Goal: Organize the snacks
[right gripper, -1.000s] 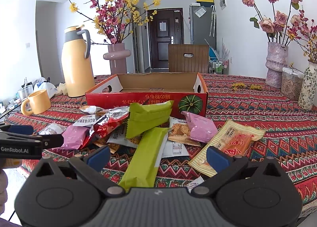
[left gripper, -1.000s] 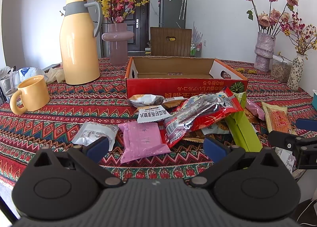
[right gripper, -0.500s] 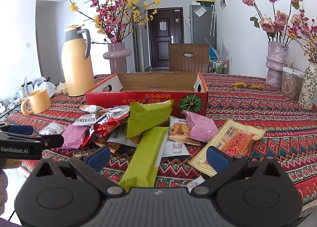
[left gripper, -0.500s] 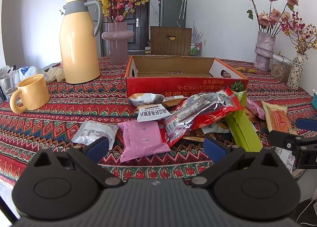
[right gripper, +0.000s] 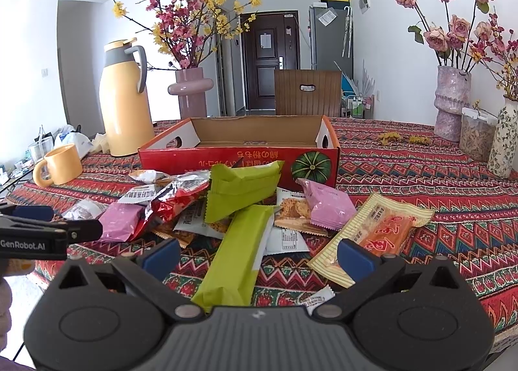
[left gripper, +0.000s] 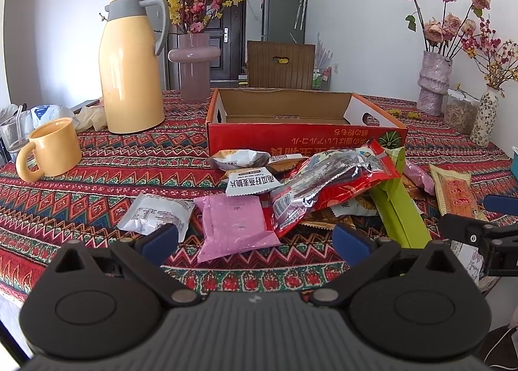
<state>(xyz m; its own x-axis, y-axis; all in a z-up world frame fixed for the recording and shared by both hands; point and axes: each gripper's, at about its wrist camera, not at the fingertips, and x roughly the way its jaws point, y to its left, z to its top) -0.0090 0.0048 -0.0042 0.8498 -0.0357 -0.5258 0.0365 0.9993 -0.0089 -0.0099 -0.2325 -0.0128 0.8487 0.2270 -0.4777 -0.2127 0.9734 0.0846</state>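
The snacks lie in a loose heap on the tabletop [right gripper: 421, 176], just in front of the open cardboard box [right gripper: 239, 157], which looks empty from here. Both tools hover at the near edge of the heap with nothing between their fingers: the left hand-held gripper [left gripper: 254, 239] stands wide, and so does the right hand-held gripper [right gripper: 259, 252].

The relation that matters is on the right side — the long green packet [right gripper: 236, 260] lies straight ahead of the right hand-held gripper, its near end between the spread blue fingertips [right gripper: 354, 259], its long axis running away toward the box and leaning slightly right. Closing across its width would likely suit. The pink packet [left gripper: 234, 225] sits similarly ahead of the left one, flat and squarish. The right hand seems nearer its target.
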